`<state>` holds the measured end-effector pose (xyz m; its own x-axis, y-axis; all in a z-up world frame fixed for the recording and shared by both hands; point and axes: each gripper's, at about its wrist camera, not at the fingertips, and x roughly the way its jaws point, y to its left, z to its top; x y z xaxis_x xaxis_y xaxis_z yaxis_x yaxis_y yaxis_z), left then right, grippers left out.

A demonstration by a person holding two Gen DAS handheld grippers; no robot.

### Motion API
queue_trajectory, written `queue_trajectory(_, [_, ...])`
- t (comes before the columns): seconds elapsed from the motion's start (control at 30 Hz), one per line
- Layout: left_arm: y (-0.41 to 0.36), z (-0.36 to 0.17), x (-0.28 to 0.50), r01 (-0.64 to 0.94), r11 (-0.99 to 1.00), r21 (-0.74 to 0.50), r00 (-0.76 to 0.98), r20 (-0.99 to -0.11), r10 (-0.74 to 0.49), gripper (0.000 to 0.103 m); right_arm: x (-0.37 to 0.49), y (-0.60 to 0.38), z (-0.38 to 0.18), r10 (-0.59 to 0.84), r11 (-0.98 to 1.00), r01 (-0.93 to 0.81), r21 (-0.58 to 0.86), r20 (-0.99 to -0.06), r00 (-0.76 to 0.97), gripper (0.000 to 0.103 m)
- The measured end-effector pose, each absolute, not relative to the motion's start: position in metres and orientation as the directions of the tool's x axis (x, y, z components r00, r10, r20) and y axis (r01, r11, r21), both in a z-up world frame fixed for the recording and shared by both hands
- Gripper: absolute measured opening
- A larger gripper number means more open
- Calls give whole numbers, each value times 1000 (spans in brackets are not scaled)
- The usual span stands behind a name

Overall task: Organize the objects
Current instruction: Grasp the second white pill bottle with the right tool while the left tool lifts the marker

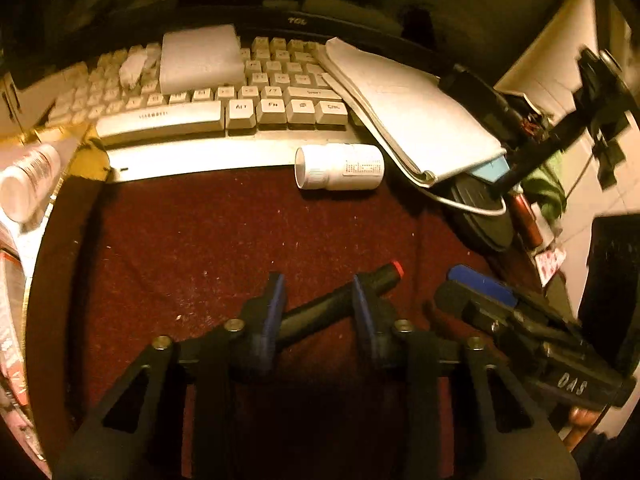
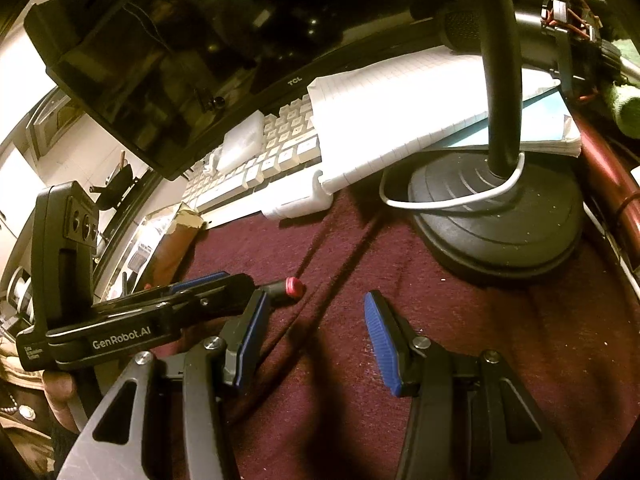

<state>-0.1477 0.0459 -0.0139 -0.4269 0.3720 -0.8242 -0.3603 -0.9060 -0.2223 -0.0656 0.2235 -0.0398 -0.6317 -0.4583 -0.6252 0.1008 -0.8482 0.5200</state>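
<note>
Black pen (image 1: pixel 340 312) with a red tip lying on the maroon desk (image 1: pixel 224 232), straddled by the left claw (image 1: pixel 320 300), pads half shut around the barrel but not plainly pinching yet. Picking-up step, by the look of it: needs closing fully, then lifting. Right claw (image 2: pixel 316 332) hovering wide open, holding nothing.
</note>
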Motion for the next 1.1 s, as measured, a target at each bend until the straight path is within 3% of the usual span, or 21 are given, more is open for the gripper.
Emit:
queue_trajectory(0.27, [21,-7,-142,-352,-891,-286,-418,-804,423,32,-65,223,-40,-458,-849,102,519,-626,-631,50])
queue_trajectory(0.33, [10,-3,-144,-336,-889,-312,-423,-793,438,41,-65,223,-40,-459,-848,102,520,-625,-632,50])
queue_trajectory(0.67, [13,-18,-117,-404,-840,-363,-303,-813,498,42,-63,222,-41,-458,-851,106,515,-628,-629,50])
queue_trajectory(0.93, [36,-21,-107,-417,-876,-243,-381,-828,411,42,-63,222,-41,-457,-853,107,512,-631,-627,50])
queue_trajectory(1.1, [46,-22,-90,-447,-891,-81,-446,-843,301,23,-64,221,-41,-457,-852,106,513,-629,-628,50])
